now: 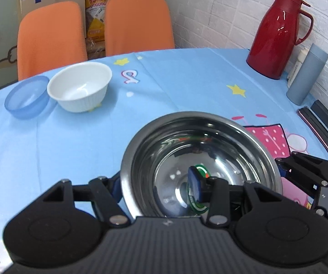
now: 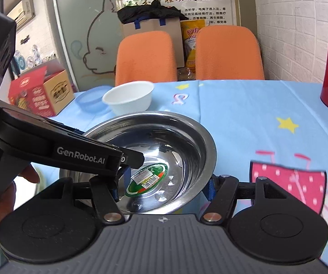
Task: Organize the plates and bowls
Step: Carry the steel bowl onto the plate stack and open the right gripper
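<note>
A shiny steel bowl (image 1: 200, 150) with a green label (image 2: 148, 179) on its bottom hangs a little above the blue tablecloth, held from both sides. My left gripper (image 1: 154, 186) is shut on its left wall, one pad inside and one outside. My right gripper (image 2: 164, 187) is shut on the opposite wall in the same way. A white ribbed bowl (image 1: 79, 89) and a clear blue bowl (image 1: 26, 98) stand side by side, touching, at the far left of the table.
A red thermos jug (image 1: 275, 36), a grey-blue tumbler (image 1: 305, 75) and dark flat items (image 1: 321, 123) line the right wall. Two orange chairs (image 1: 139, 22) stand behind the table. A printed cardboard box (image 2: 38, 93) sits off the left edge. A hand (image 2: 4, 194) holds the left gripper.
</note>
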{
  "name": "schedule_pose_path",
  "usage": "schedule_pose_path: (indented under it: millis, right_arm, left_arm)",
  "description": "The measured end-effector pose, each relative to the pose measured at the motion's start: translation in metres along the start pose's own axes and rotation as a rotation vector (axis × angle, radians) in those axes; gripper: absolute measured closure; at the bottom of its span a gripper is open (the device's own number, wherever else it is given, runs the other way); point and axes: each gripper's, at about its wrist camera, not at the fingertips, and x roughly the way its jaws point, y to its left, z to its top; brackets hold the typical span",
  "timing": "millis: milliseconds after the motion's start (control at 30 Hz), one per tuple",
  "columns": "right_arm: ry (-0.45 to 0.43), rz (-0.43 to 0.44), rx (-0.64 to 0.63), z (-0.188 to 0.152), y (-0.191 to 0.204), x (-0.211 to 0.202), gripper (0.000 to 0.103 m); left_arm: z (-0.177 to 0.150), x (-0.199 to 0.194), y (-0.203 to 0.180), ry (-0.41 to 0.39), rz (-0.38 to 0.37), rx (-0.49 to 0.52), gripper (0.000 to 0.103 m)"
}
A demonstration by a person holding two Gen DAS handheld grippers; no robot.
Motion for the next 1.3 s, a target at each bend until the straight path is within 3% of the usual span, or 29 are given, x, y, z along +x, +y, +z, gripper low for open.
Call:
schedule_pose_path:
  millis: [333, 433, 567, 767, 933, 1300]
  right_arm:
    - [0.01, 0.003, 0.009, -0.04, 0.019, -0.028, 0.0]
    - [0.025, 0.015, 0.05, -0.051, 0.015, -0.027, 0.0]
    - [0.04, -0.002, 0.05, -0.062, 0.014, -0.024, 0.0]
    - [0.037, -0.006, 0.076, -0.068, 0.006, -0.031, 0.0]
    - [-0.014, 0.032, 0.205, -0.075, -0.017, -0.058, 0.0]
    - [-0.093, -0.089, 0.257, -0.047, -0.047, -0.074, 0.0]
  left_arm:
    - [-0.053, -0.026, -0.016, -0.021, 0.011, -0.011, 0.06]
    - [-0.062, -0.022, -0.017, -0.018, -0.02, -0.049, 0.049]
    - [-0.072, -0.01, -0.022, -0.012, -0.009, -0.042, 0.048]
    - [-0.07, -0.018, -0.021, -0.041, 0.007, -0.044, 0.03]
    - [-0.061, -0.046, -0.011, -0.106, 0.058, -0.051, 0.03]
    - [-0.035, -0.077, 0.006, -0.201, 0.083, -0.042, 0.03]
